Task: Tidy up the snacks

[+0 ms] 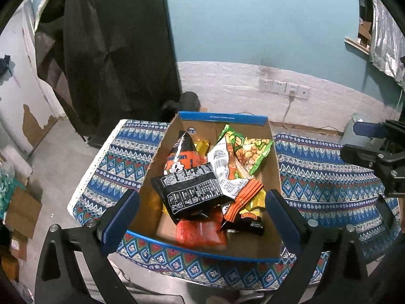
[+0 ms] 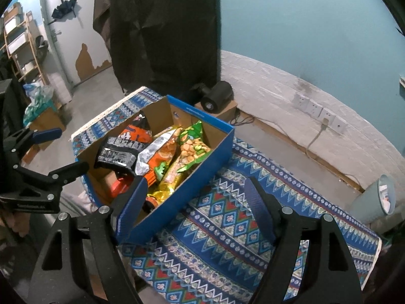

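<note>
A blue-rimmed cardboard box (image 1: 274,167) stands on the patterned tablecloth (image 1: 329,174) and holds several snack packets: a black one (image 1: 189,192) on top, an orange-and-black one (image 1: 183,155), a white-and-orange one (image 1: 227,167), a green one (image 1: 250,152) and a red one (image 1: 200,230). My left gripper (image 1: 202,210) is open and empty above the box's near end. My right gripper (image 2: 196,202) is open and empty, right of the box (image 2: 202,162), over the cloth (image 2: 227,217). Each gripper shows in the other's view: the right one (image 1: 374,152) and the left one (image 2: 50,152).
A dark coat (image 1: 114,50) hangs behind the table. A black cylinder (image 2: 217,96) sits on a carton behind the box. Wall sockets with a cable (image 1: 288,88) are at the back. A pale bin (image 2: 379,197) stands on the floor right. Cartons (image 1: 20,207) lie left.
</note>
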Demonstrator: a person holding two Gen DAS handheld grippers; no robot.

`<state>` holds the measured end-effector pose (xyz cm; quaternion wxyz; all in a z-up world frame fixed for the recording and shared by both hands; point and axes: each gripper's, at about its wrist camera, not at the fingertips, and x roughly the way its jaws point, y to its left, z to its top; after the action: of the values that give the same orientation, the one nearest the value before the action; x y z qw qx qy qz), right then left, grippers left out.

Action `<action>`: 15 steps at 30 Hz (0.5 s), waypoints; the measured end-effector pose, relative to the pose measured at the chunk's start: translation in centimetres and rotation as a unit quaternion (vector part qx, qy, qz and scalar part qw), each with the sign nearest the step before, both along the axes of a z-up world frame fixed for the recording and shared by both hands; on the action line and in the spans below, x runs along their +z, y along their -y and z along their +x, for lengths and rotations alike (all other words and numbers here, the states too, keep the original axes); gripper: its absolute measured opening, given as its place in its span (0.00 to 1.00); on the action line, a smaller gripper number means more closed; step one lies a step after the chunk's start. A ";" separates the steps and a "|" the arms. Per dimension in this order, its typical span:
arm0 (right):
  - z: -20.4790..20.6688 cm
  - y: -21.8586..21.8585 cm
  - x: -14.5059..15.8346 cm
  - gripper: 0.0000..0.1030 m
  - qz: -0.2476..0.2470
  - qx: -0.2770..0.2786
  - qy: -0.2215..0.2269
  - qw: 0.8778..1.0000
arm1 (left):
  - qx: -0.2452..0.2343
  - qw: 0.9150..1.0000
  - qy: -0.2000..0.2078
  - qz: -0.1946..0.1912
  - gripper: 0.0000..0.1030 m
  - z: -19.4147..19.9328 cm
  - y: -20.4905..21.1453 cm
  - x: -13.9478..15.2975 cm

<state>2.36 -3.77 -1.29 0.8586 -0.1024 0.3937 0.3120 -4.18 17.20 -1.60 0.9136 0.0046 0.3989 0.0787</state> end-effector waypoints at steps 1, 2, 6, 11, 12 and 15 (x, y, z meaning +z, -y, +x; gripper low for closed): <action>0.0 0.1 -0.1 0.76 0.000 -0.001 -0.002 1.000 | 0.000 1.000 0.003 0.003 0.97 -0.1 0.2 0.1; 0.0 0.2 -0.1 0.76 0.001 -0.001 -0.005 1.000 | -0.003 1.000 0.007 0.005 0.97 -0.1 0.4 0.2; 0.1 0.7 -0.4 0.76 0.000 -0.003 -0.007 1.000 | -0.010 1.000 0.016 0.015 0.98 -0.1 1.2 0.5; 0.1 1.1 -0.4 0.76 0.003 -0.005 -0.009 1.000 | -0.019 0.999 0.030 0.041 0.98 0.0 2.5 1.0; 0.0 1.2 -0.2 0.76 0.004 -0.006 -0.007 1.000 | -0.022 0.998 0.032 0.041 0.98 0.0 2.6 1.1; 0.0 1.5 -0.1 0.76 0.005 -0.008 -0.005 1.000 | -0.028 0.998 0.033 0.043 0.98 0.1 3.0 1.2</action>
<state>2.41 -5.30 -1.41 0.8595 -0.0935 0.3971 0.3079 -4.12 14.19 -0.44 0.9271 0.0523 0.3644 0.0703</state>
